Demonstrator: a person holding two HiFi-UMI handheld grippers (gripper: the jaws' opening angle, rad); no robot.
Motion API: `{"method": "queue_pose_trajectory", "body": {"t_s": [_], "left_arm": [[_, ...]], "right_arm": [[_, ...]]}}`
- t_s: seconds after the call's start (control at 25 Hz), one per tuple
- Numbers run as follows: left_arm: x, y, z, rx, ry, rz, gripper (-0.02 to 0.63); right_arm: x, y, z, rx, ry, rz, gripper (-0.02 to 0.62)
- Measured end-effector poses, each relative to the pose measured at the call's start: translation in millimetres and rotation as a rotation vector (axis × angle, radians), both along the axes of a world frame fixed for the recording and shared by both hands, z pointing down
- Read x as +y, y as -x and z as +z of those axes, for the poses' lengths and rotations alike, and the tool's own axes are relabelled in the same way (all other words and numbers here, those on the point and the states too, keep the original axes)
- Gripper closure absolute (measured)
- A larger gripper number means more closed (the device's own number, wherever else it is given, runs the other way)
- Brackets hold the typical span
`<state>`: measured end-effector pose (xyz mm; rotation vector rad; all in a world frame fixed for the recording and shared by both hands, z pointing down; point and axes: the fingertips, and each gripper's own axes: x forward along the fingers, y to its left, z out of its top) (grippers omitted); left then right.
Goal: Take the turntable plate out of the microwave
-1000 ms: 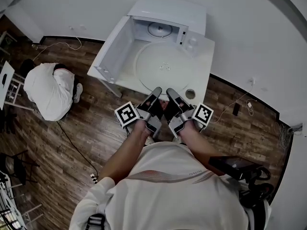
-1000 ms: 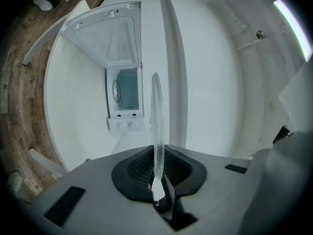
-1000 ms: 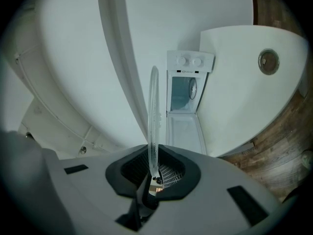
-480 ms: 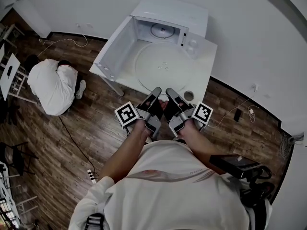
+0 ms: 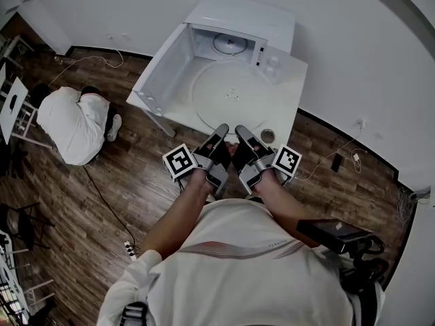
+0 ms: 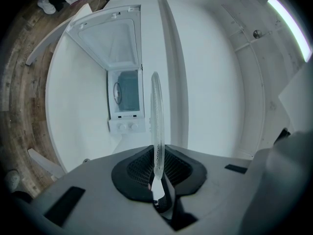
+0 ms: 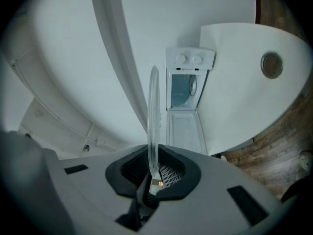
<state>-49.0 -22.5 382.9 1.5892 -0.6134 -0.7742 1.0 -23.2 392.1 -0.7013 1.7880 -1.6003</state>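
Observation:
The clear glass turntable plate is out of the microwave and lies flat over the white table in front of it. Its near rim is pinched from both sides. My left gripper is shut on the rim, and my right gripper is shut on it just beside. In the left gripper view the plate runs edge-on out of the left gripper. It shows the same way, plate between the pads, at the right gripper. The microwave door hangs open at the left.
A round ring remains inside the microwave cavity. A small round dark-rimmed thing sits at the table's near right corner. A person crouches on the wood floor at the left, with cables nearby. A black object stands at the right.
The head view has shifted slightly. Both grippers and the plate keep the same place and grip.

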Motion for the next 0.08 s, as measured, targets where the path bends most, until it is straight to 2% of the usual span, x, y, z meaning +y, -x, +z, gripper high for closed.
{"method": "queue_pose_trajectory", "body": {"t_s": [0.08], "left_arm": [[-6.0,-1.3,3.0,-0.002,-0.001,0.001,0.558]], "right_arm": [[-5.8,-1.3,2.9,-0.002,0.000,0.001,0.560]]}}
